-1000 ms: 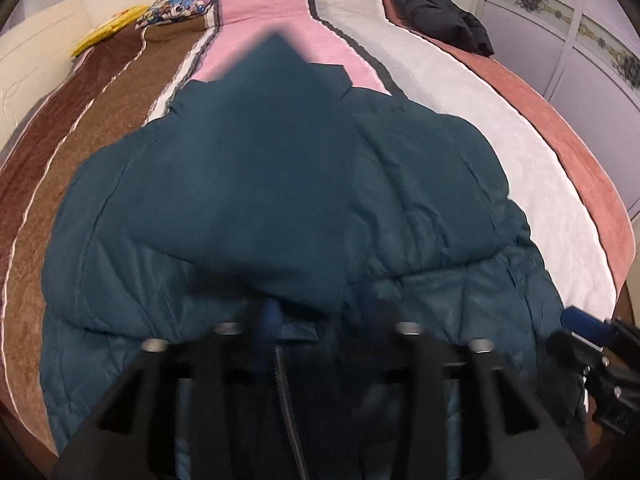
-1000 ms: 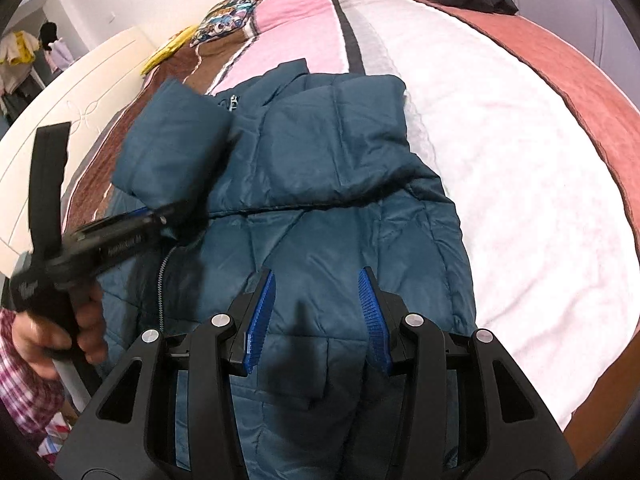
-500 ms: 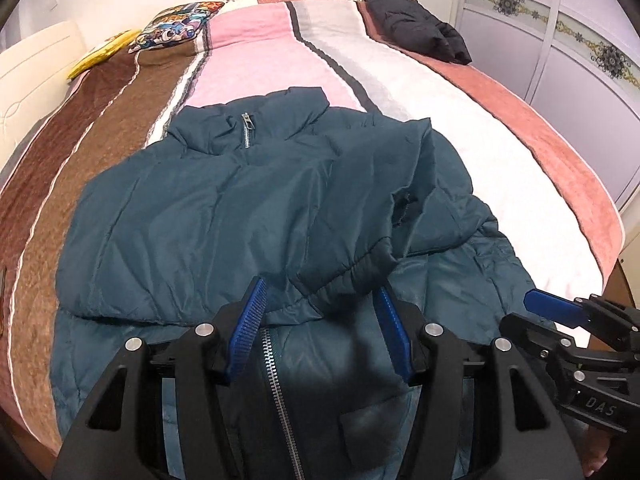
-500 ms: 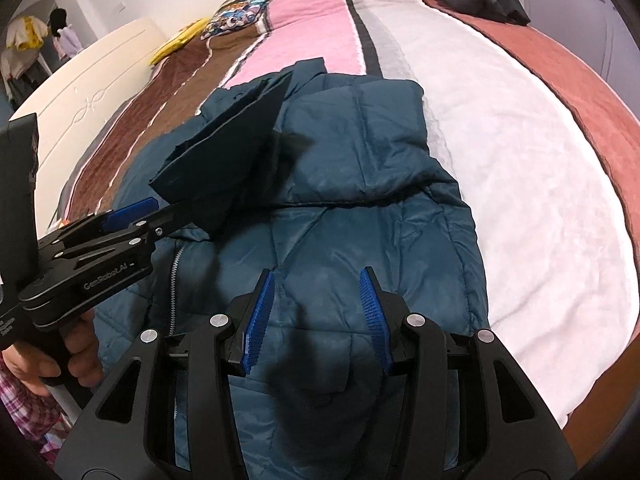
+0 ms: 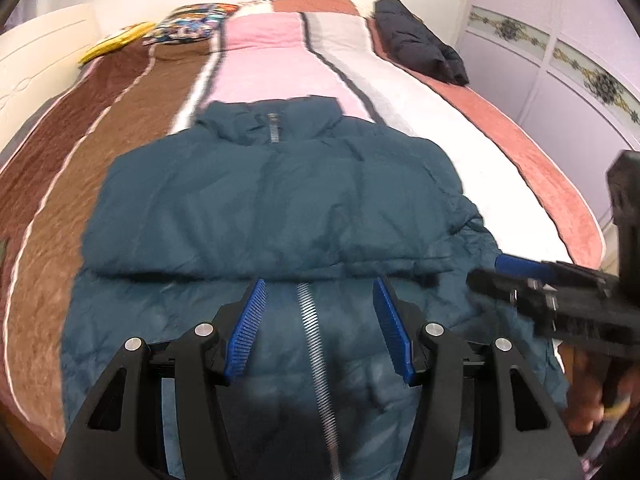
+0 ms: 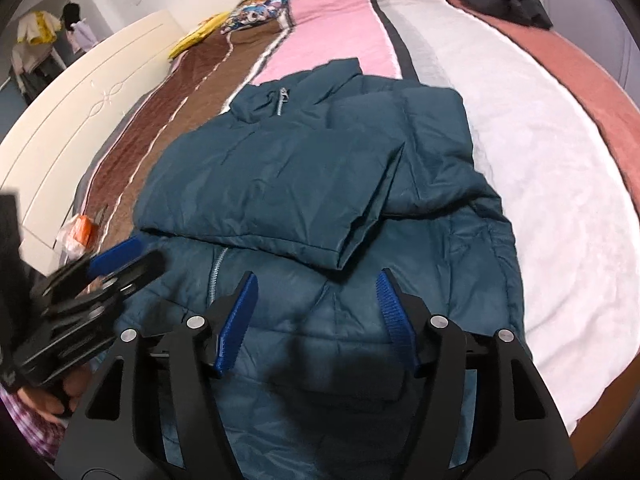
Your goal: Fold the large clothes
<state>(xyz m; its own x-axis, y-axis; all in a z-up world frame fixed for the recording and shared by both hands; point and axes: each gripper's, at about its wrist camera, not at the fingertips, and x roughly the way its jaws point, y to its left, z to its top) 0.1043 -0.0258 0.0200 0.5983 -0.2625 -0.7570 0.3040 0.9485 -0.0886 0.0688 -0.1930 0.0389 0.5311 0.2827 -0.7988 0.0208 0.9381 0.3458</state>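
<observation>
Striped bedspread (image 5: 424, 92) extends beyond both sets of fingers. Teal puffer jacket (image 5: 276, 208) lies flat on it, sleeves folded across the chest, directly ahead of the fingers. Left gripper (image 5: 320, 330) and right gripper (image 6: 316, 320): both spread apart, empty, above the jacket's lower front.

Both claws stand spread and empty: the left claw (image 5: 319, 326) and the right claw (image 6: 316, 320), side by side, pointing forward.
</observation>
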